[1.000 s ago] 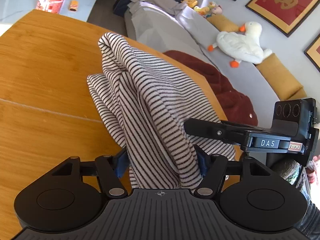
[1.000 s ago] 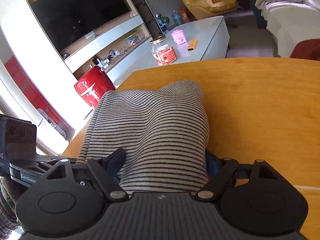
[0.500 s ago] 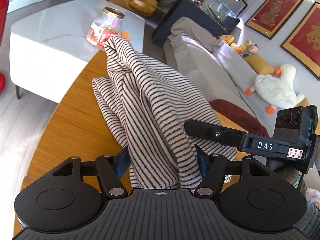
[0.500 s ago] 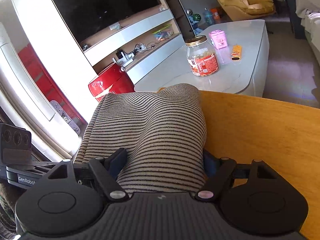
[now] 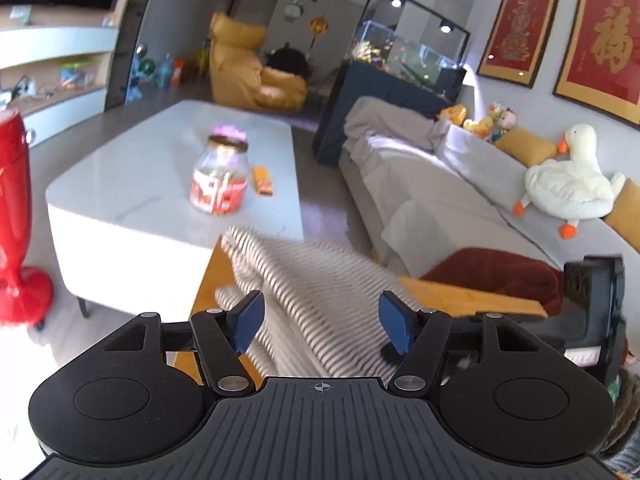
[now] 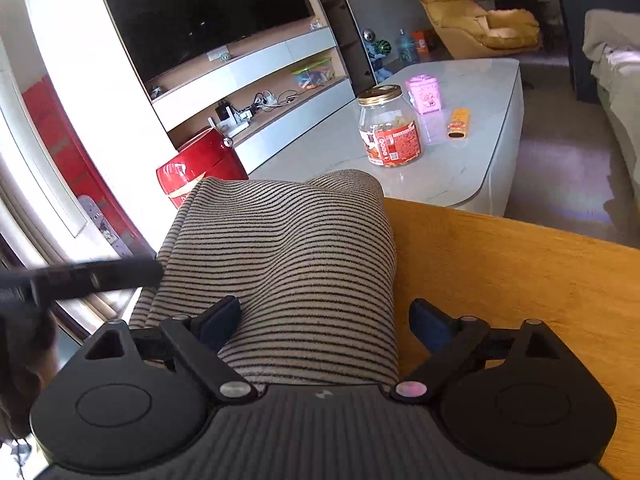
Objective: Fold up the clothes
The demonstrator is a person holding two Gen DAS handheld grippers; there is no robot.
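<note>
Left gripper [image 5: 321, 322] is level, aimed out over the tabletop [image 5: 460, 294] edge, fingers [image 5: 249, 320] spread wide, the blurred striped garment [image 5: 320, 280] lying loose between them. Right gripper [image 6: 325, 322] tilts down, its 2 fingers [image 6: 218, 322] also apart, the striped garment [image 6: 288, 256] bunched between them on the tabletop [image 6: 520, 280].

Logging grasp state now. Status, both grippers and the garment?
Left gripper open, striped garment loose between pads. Right gripper open, garment lies between. Garment on wooden table. Nothing in the way.
</note>
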